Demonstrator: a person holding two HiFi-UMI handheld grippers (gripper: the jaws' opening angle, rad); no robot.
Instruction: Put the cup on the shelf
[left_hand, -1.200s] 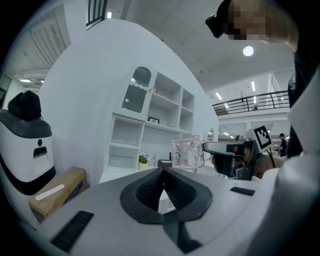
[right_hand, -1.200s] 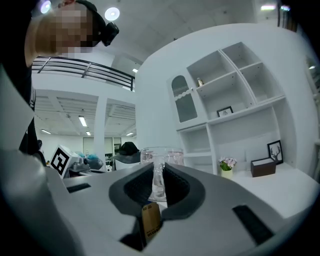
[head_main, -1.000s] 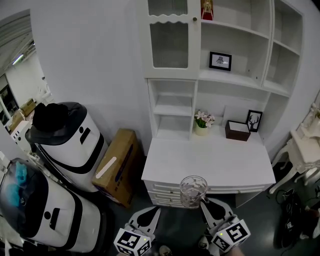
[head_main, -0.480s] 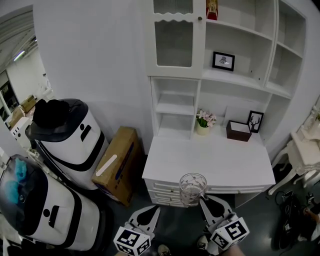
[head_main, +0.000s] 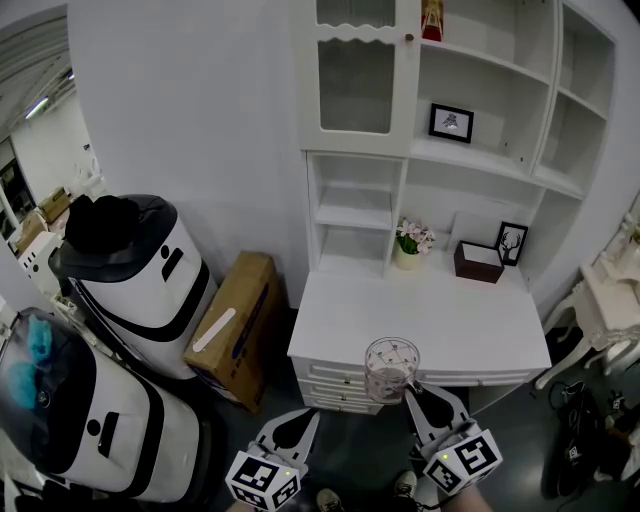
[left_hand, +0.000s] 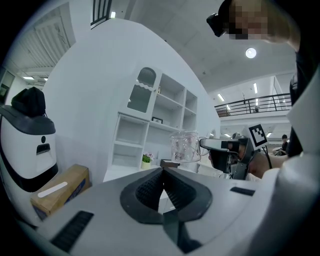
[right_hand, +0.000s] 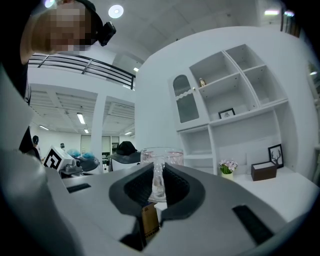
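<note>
A clear glass cup (head_main: 390, 368) with a handle hangs in front of the white desk, and my right gripper (head_main: 410, 392) is shut on its handle. In the right gripper view the cup (right_hand: 161, 172) stands upright between the jaws. In the left gripper view the same cup (left_hand: 185, 147) shows to the right, held by the right gripper (left_hand: 205, 145). My left gripper (head_main: 303, 422) is low at the left, its jaws closed together with nothing between them. The white shelf unit (head_main: 440, 155) rises behind the desk top (head_main: 420, 320).
On the desk stand a small flower pot (head_main: 408, 245), a dark brown box (head_main: 476, 262) and a framed deer picture (head_main: 510, 243). A small frame (head_main: 451, 122) sits on a higher shelf. Left of the desk lie a cardboard box (head_main: 235, 325) and two white rounded machines (head_main: 130, 275).
The cup and right gripper have shifted slightly right in the head view, and the shelf unit sits a little further right and higher in the frame. The left gripper stays put.
</note>
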